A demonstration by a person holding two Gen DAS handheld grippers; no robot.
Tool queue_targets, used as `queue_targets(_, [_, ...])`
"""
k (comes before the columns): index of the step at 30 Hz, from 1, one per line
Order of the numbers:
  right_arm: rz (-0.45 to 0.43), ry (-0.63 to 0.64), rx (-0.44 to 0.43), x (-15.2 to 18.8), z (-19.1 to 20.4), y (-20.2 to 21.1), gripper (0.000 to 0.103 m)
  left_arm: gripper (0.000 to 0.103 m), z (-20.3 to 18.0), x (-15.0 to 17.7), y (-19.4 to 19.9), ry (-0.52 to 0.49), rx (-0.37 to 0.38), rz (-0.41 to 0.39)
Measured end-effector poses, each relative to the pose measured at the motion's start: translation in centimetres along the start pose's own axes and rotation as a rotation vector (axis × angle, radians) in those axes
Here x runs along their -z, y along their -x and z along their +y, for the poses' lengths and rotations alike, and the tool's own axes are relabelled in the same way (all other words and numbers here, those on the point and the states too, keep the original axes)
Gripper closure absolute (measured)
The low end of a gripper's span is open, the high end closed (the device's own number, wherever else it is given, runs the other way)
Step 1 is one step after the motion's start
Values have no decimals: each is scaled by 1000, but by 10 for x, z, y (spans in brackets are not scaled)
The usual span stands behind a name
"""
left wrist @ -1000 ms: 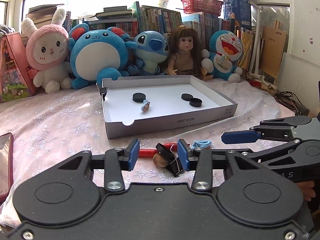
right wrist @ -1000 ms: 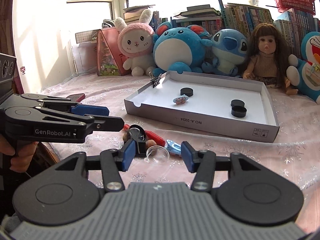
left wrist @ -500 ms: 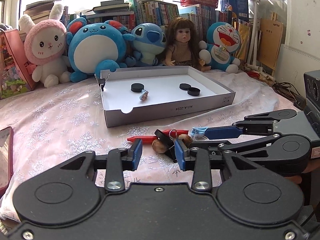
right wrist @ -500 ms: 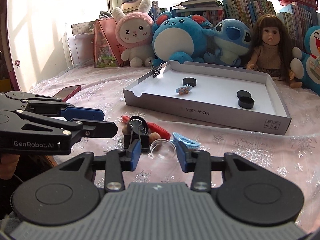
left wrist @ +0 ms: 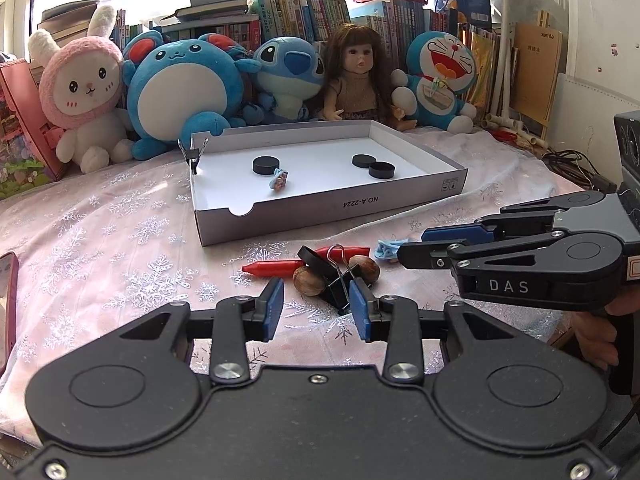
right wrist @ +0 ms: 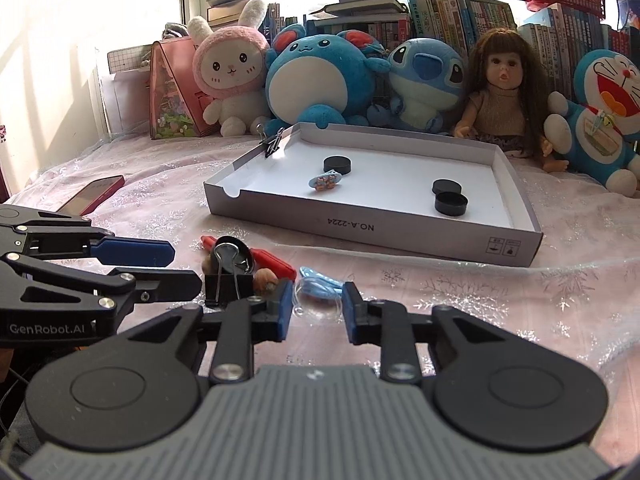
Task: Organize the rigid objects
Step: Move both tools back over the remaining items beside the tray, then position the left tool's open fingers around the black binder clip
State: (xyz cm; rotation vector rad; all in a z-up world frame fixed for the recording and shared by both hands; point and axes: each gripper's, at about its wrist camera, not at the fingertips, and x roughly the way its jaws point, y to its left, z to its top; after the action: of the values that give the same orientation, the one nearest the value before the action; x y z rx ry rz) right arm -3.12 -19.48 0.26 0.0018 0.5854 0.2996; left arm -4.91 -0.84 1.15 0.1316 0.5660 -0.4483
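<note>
Cloth-covered surface [left wrist: 100, 240]; white tray [left wrist: 400, 204] sits at its far side, already holding three black discs and a small charm. Loose pile lies on the cloth between tray and both grippers.

Left gripper [left wrist: 316, 312]: fingers spread, empty, binder clip [left wrist: 340, 284] just ahead, touching its right finger. Clip's wire handles point up and away toward the tray. Two walnuts [left wrist: 308, 280] flank it, red crayon [left wrist: 304, 264] behind, lying crosswise.

Right gripper [right wrist: 316, 312]: fingers spread, empty, straddling a clear dome [right wrist: 316, 300], the blue clip [right wrist: 320, 280] just beyond.

Judgement: left is nearer the binder clip; the walnuts crowd its grasp.
</note>
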Motion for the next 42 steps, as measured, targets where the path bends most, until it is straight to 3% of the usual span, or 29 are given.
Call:
queue_targets(13, [5, -13, 72, 4, -9, 3, 71, 65, 14, -3, -24, 28, -126, 48])
queue_targets(18, [-5, -4, 108, 4, -9, 6, 71, 66, 20, -5, -19, 87, -89, 43])
queue_targets(25, [4, -42, 141, 5, -19, 6, 71, 66, 0, -4, -9, 37, -24, 27])
queue_targets(42, [10, -70, 165, 8, -24, 7, 71, 62, 10, -9, -39, 29, -115, 52])
